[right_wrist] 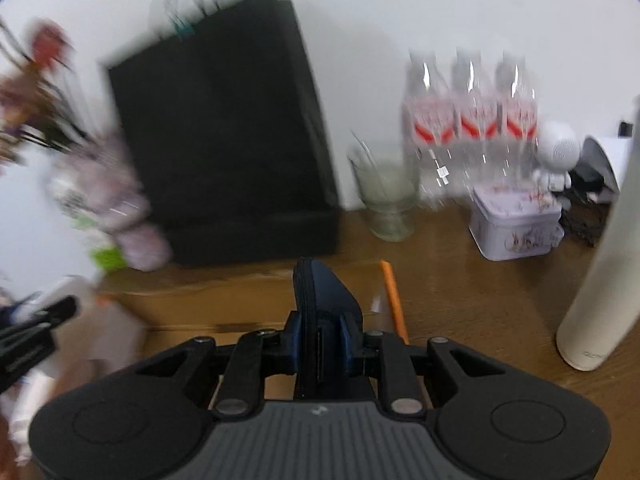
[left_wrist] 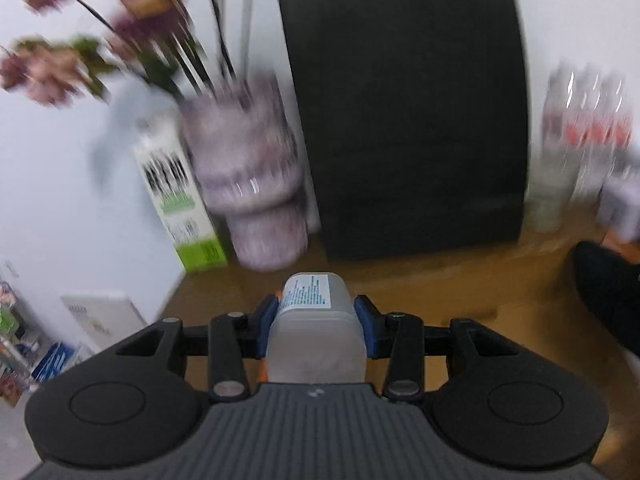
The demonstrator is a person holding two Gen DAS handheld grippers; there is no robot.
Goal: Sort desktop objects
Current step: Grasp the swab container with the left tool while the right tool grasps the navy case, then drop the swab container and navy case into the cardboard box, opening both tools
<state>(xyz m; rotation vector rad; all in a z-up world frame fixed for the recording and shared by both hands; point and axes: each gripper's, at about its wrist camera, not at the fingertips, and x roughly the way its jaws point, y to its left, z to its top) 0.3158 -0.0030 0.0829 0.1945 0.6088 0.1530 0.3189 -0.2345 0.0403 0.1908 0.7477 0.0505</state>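
Observation:
My left gripper (left_wrist: 316, 320) is shut on a translucent white bottle (left_wrist: 314, 332) with a pale blue printed label, held above the wooden desk (left_wrist: 460, 292). My right gripper (right_wrist: 320, 336) is shut on a dark navy zippered case (right_wrist: 324, 296), which stands on edge between the blue pads. The left gripper's black frame (right_wrist: 36, 332) and its pale bottle show blurred at the left edge of the right wrist view. An orange pencil (right_wrist: 394, 300) lies on the desk just right of the case.
A tall black paper bag (left_wrist: 404, 116) stands at the back against the wall. Left of it are a pink vase with flowers (left_wrist: 248, 168) and a green-and-white carton (left_wrist: 180, 200). Water bottles (right_wrist: 468, 120), a glass (right_wrist: 386, 200), a printed tin (right_wrist: 516, 224) and a cream flask (right_wrist: 600, 264) stand right.

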